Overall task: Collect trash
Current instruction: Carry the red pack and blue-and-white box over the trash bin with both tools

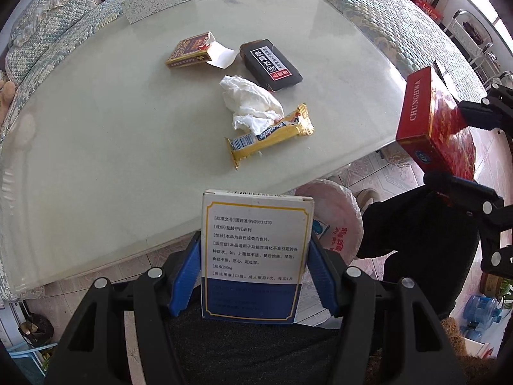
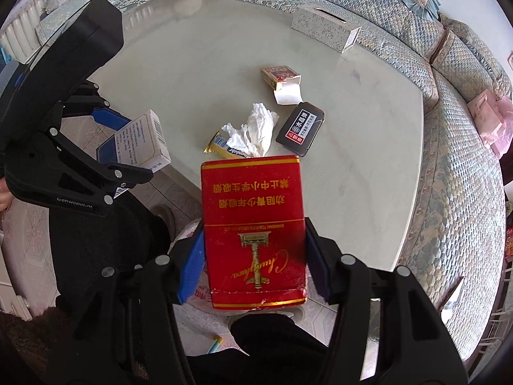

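Right hand-held gripper [image 2: 255, 266], at 6 o'clock, clamps a red cigarette pack [image 2: 253, 231] between its blue-padded fingers [image 2: 189, 269], printing upside down. Left hand-held gripper [image 2: 128, 141], at 9 o'clock, grips a white-and-blue medicine box [image 2: 141, 142], tilted, off the edge of the bench [image 2: 192, 73]. Near the bench centre: crumpled white tissue [image 2: 253, 128] overlapping a yellow snack wrapper [image 2: 221, 147]; at 3 o'clock of the tissue, a black box [image 2: 299, 128]; at 1 o'clock, a small opened gold-and-red pack [image 2: 279, 75] with a white flap [image 2: 288, 93]. A patterned tissue box [image 2: 323, 29] sits at the bench's far edge, beside the blue-green sofa [image 2: 449, 160].
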The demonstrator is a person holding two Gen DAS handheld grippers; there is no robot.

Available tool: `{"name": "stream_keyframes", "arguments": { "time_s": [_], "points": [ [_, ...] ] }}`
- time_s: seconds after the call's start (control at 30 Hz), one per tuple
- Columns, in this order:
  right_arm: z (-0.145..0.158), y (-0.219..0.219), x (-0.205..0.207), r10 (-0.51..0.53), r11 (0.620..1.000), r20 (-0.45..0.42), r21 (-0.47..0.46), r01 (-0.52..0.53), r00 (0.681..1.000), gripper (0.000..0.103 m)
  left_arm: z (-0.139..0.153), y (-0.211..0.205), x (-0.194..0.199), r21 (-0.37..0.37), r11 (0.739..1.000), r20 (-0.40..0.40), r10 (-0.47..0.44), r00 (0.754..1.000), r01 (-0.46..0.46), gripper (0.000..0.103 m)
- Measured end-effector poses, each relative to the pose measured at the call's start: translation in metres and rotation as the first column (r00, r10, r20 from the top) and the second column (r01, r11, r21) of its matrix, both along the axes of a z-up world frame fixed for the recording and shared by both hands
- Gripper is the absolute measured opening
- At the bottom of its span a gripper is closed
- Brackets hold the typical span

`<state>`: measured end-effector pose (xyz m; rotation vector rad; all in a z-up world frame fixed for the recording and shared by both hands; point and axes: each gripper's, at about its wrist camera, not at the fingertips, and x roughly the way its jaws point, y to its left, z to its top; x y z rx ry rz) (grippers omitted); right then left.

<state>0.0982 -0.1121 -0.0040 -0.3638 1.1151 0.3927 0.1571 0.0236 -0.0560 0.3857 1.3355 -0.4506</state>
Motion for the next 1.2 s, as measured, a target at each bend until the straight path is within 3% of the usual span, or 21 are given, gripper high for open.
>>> {"name": "stream_keyframes", "arguments": {
  "time_s": [0.4,0.77,1.2],
  "points": [
    [-0.05,-0.006,-0.039,-0.034,0.999,-0.055,0.014,0.035,0.998,0.056,-0.048,-0.026,-0.036,-0.05,0.999,-0.009,-0.004,1.0,0.003,0.061],
    [-0.103,-0.019,-0.047,-0.099,0.995,-0.092,-0.007,0.099,0.991,0.056,-0.11,-0.038,-0.05,-0.046,0.999,-0.032,0.025,0.999,-0.026,0.061],
    [-0.16,-0.024,-0.045,-0.126,0.992,-0.147,-0.013,0.125,0.981,0.056,-0.16,-0.049,-0.053,-0.005,1.0,-0.076,0.021,0.997,-0.022,0.061]
  ]
}}
